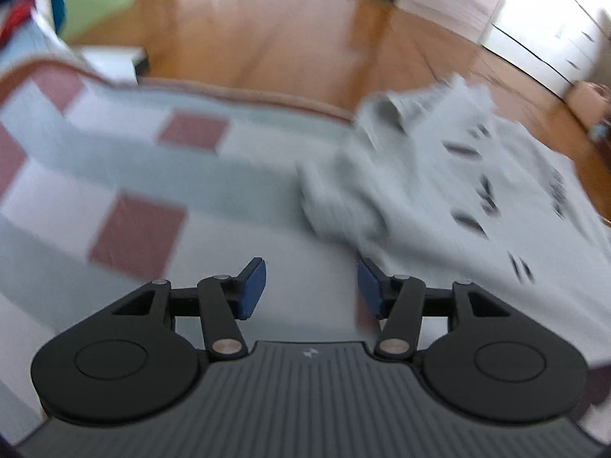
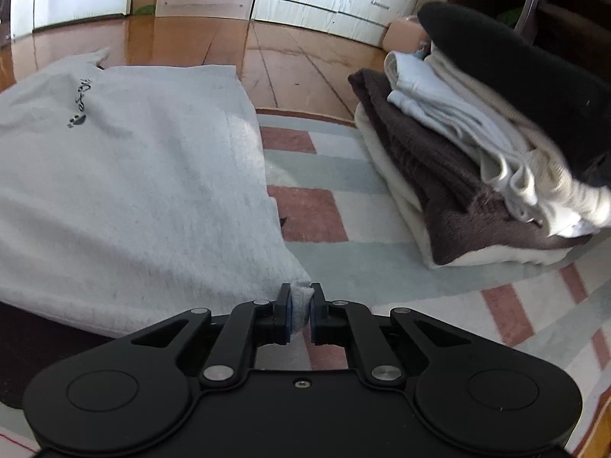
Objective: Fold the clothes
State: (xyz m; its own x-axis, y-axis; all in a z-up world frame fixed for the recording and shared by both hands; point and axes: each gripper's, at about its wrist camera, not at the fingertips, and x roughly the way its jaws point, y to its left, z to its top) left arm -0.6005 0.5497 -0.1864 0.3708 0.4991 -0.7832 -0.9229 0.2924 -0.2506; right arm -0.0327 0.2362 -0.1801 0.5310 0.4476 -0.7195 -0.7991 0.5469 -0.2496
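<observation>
Ahead and left of the right tongs lay the grey shirt, spread on the rug; its near corner was pinched between the closed pads. Left tongs were wide apart, holding nothing, with the shirt's crumpled end ahead and right of them; that view was blurred. Right of the right tongs stood a stack of folded clothes. Judgement: the shirt is light, limp knit that will sag and drag, not slip. Best gripped at corners or hem; the left tongs should take the matching corner.
</observation>
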